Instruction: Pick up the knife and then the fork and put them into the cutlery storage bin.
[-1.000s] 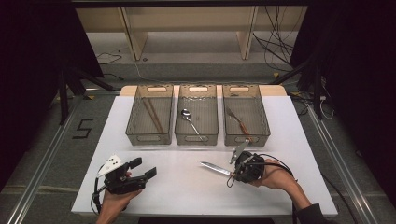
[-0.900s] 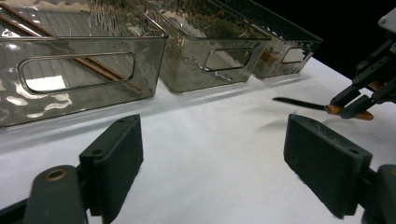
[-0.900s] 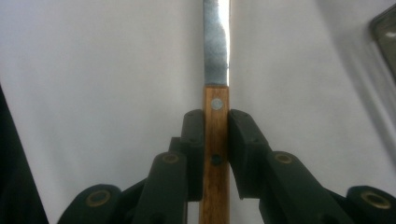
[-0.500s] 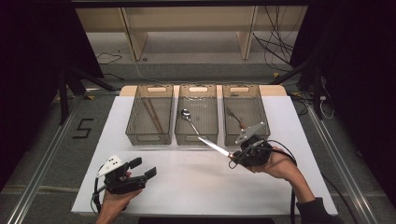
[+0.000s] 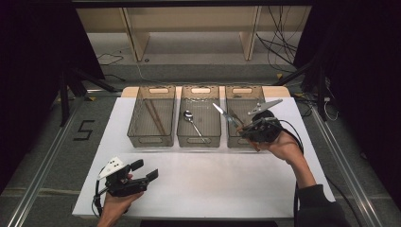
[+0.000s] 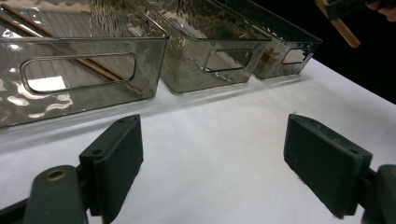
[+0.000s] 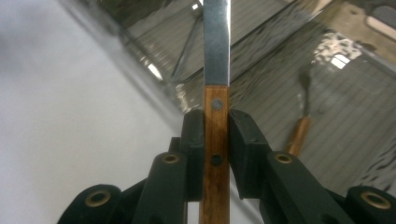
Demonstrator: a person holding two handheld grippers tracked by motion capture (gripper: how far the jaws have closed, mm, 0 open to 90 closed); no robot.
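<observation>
The right gripper [image 7: 215, 135] clamps a knife [image 7: 215, 154] by its wooden handle, both pads pressed flat against the sides just below the upper rivet. The steel blade runs straight up out of the jaws in the right gripper view. In the high view the right gripper [image 5: 246, 130] hangs in the air over the near end of the right bin [image 5: 243, 90], with the knife [image 5: 224, 115] pointing up and to the left, its tip above the gap between the right bin and the middle bin [image 5: 201, 90]. Under the blade, the right gripper view shows the ribbed floor of a bin with another wooden-handled utensil [image 7: 299, 133] lying in it.

The middle bin holds a spoon [image 5: 191, 120]. The left bin [image 5: 158, 90] holds thin wooden sticks [image 5: 153, 115] laid lengthwise.

The left gripper [image 5: 142, 170] rests near the front left of the white table [image 5: 213, 184], well apart from the bins, its jaws spread wide with nothing between them. In the left gripper view the two pads [image 6: 114, 161] stand apart over bare table, facing the row of three bins, and the knife handle [image 6: 343, 25] shows at the upper right.
</observation>
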